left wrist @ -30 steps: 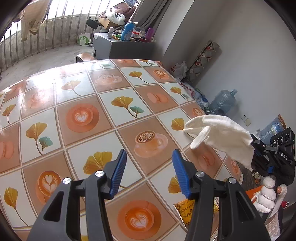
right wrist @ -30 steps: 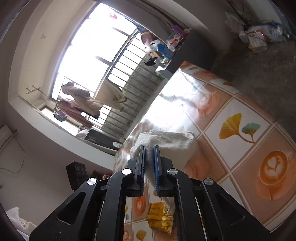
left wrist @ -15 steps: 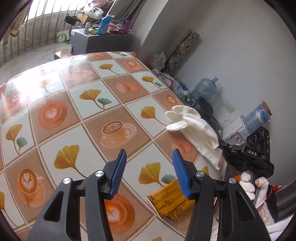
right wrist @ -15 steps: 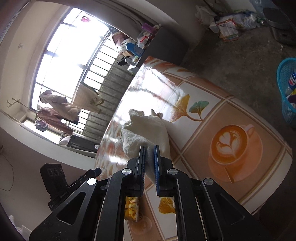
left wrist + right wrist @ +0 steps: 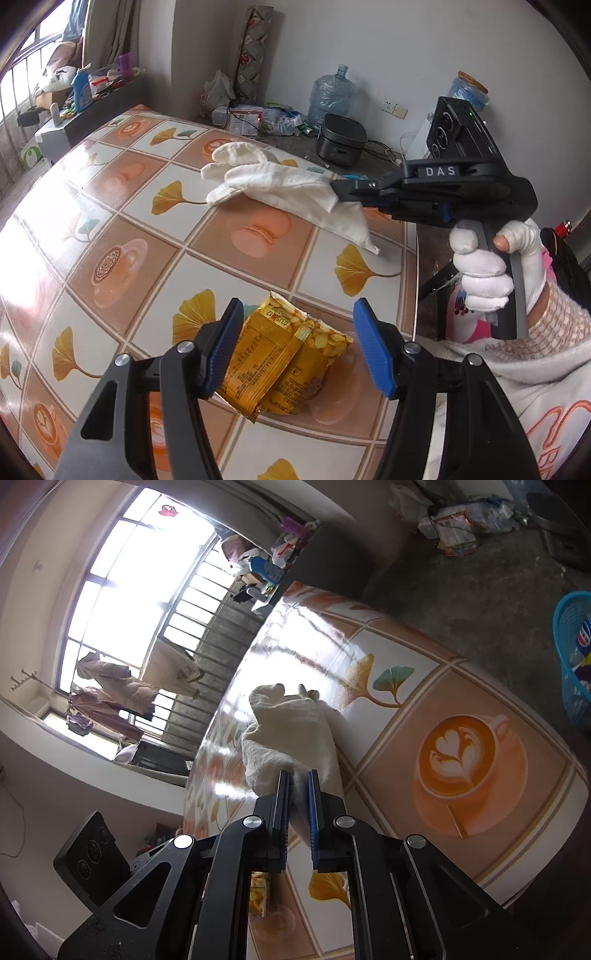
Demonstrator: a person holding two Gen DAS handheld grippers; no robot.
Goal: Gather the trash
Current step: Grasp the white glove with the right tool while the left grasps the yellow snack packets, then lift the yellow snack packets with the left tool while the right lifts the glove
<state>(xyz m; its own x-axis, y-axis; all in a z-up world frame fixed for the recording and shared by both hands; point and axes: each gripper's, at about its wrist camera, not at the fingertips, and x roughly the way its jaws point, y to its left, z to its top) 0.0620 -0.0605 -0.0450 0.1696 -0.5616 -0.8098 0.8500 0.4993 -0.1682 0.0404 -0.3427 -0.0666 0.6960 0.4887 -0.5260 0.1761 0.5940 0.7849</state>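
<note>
Wrapper (image 5: pixel 284 363): yellow snack packet, crumpled and folded, lying flat on the counter (image 5: pixel 122 229) near its edge on the person's side. Looks empty, so likely very light, thin film, slick, springy at the folds; nothing fragile. Best hold is probably across the raised folded middle, where the film stands off the surface, not a flat corner that would slide away.

Left gripper (image 5: pixel 299 349) sits right over the wrapper, jaws opening. One blue pad overlaps the wrapper's left edge in view, the other stands just off its right end; pads not pressing on it. Wrapper is between them, roughly centred.

Right gripper (image 5: pixel 298 812): jaws clamped on a white cloth (image 5: pixel 280 184), which trails over the counter beyond the wrapper, well apart from it. Gloved hand (image 5: pixel 487 266) on its handle.

Blue basket (image 5: pixel 570 657) on the floor past the counter's far edge from the wrapper, some trash inside; likely drop point.
</note>
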